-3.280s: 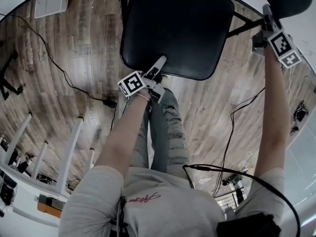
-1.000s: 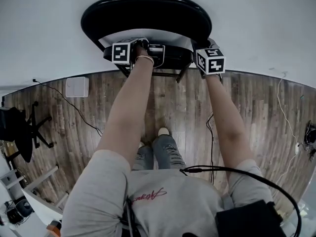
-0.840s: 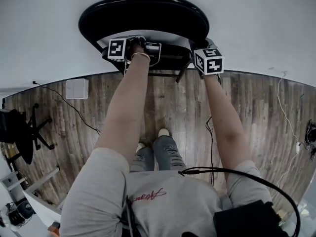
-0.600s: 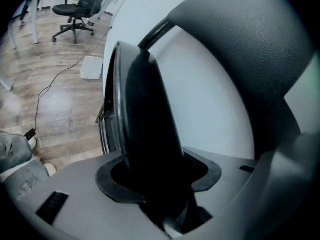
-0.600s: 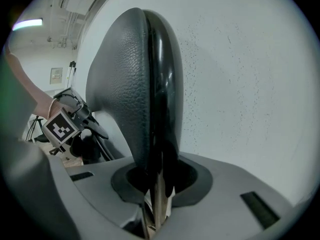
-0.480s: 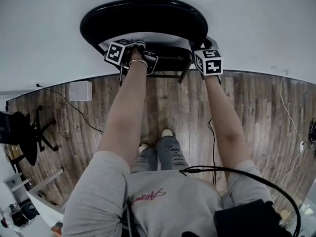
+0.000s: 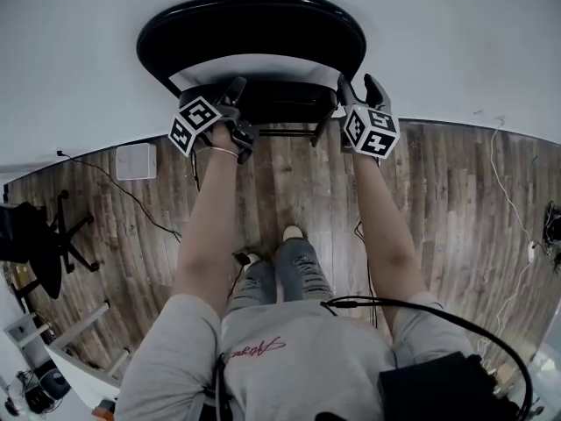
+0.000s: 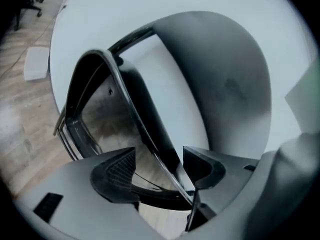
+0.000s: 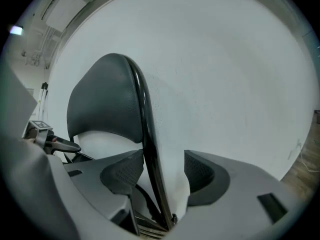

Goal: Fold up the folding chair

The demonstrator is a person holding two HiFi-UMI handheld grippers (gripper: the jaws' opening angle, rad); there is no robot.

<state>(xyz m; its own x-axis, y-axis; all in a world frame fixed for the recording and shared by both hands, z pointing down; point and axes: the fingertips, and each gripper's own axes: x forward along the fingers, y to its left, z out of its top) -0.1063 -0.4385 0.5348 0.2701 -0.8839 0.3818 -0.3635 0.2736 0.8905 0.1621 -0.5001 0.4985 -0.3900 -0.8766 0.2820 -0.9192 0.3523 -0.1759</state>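
Note:
The black folding chair (image 7: 254, 20) stands folded flat against the white wall, its seat (image 7: 272, 95) tucked up under the curved backrest. My left gripper (image 7: 235, 86) is at the seat's left edge. In the left gripper view its jaws (image 8: 160, 168) are opening, and a thin frame tube (image 8: 135, 119) runs between them without either pad pressing on it. My right gripper (image 7: 358, 84) is at the chair's right side. Its jaws (image 9: 161, 169) are opening too. The black side tube (image 9: 146, 134) stands between them, close to the left pad, below the backrest (image 9: 107, 101).
The white wall (image 7: 456, 33) is right behind the chair. Wooden floor (image 7: 447, 200) lies below, with a white box (image 7: 135, 159), a cable (image 7: 96, 169) and an office chair base (image 7: 39, 235) at the left. The person's feet (image 7: 285, 235) stand just before the chair.
The chair went from open, seat flat, to folded against the wall. Over the last second both grippers released the frame and drew back slightly; the left one rolled.

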